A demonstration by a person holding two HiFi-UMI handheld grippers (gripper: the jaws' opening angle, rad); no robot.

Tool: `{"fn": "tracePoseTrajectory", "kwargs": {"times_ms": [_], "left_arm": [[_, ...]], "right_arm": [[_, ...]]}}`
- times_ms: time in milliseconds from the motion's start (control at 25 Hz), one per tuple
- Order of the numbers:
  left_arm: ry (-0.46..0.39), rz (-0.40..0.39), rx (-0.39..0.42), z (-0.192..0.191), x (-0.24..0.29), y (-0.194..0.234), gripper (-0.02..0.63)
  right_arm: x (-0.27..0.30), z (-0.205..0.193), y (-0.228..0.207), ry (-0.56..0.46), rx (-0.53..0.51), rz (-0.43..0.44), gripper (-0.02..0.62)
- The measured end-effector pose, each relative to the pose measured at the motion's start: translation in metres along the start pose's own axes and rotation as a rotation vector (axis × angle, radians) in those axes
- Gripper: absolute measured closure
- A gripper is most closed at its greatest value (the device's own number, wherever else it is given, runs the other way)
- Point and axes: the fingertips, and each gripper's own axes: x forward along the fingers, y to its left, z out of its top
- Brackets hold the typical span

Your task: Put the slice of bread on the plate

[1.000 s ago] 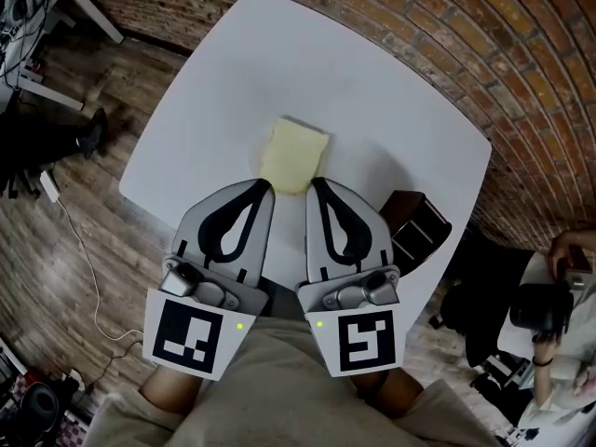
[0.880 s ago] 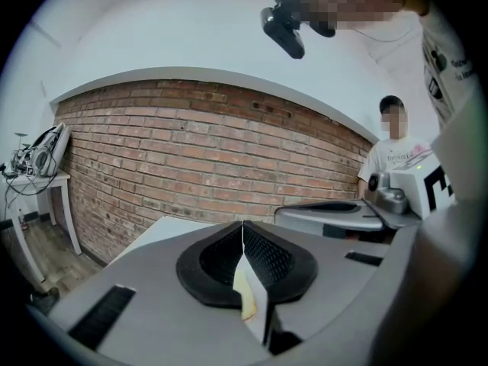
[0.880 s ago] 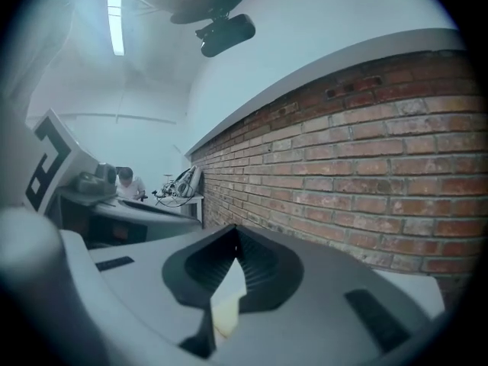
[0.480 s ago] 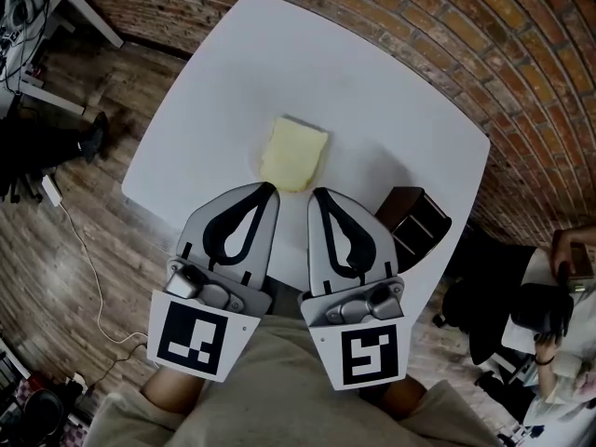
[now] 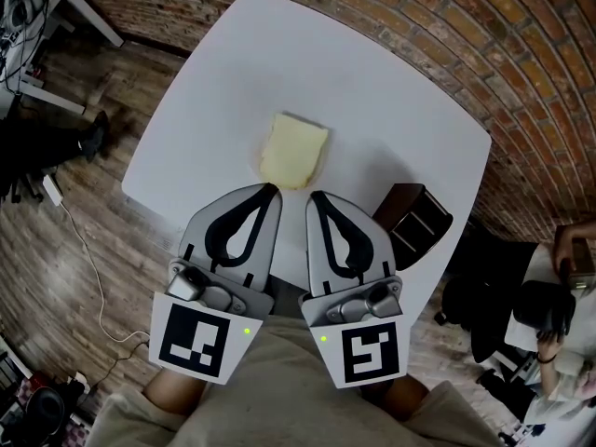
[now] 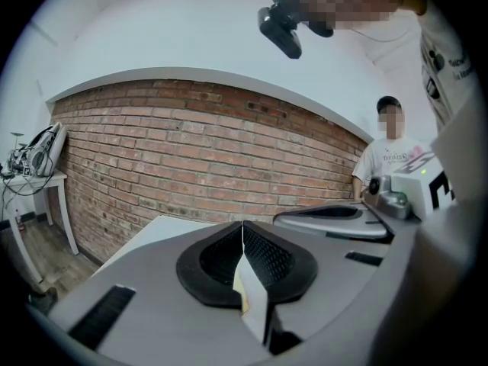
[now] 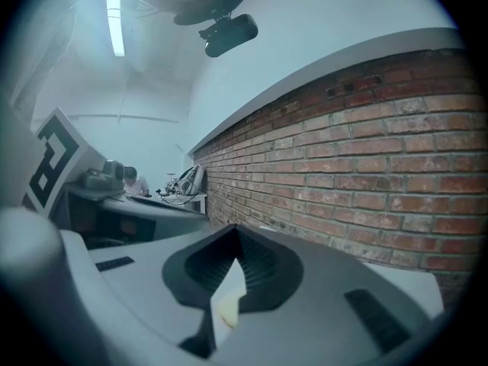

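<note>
A pale yellow slice of bread (image 5: 293, 152) lies flat in the middle of the white table (image 5: 372, 91). A thin white edge shows along its far and left sides; I cannot tell whether that is a plate. My left gripper (image 5: 272, 187) and right gripper (image 5: 314, 195) rest side by side at the table's near edge. Their tips stop just short of the bread's near side, and both are shut and hold nothing. In the left gripper view the left gripper (image 6: 242, 226) has its pads together, and so does the right gripper (image 7: 235, 233) in the right gripper view.
A dark brown box-like thing (image 5: 414, 220) stands off the table's right near edge. A brick wall (image 5: 521, 54) runs behind the table. Wooden floor with a white cable (image 5: 79, 240) lies to the left. A person (image 5: 559, 287) sits at the far right.
</note>
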Motion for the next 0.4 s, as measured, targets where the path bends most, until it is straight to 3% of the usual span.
{"fn": "tracePoseTrajectory", "kwargs": {"times_ms": [400], "left_arm": [[-0.003,0.007,-0.007,0.001,0.0001,-0.008,0.592]], "right_arm": [[-0.004,-0.0045,0.0005,0.015,0.006,0.019,0.589]]}}
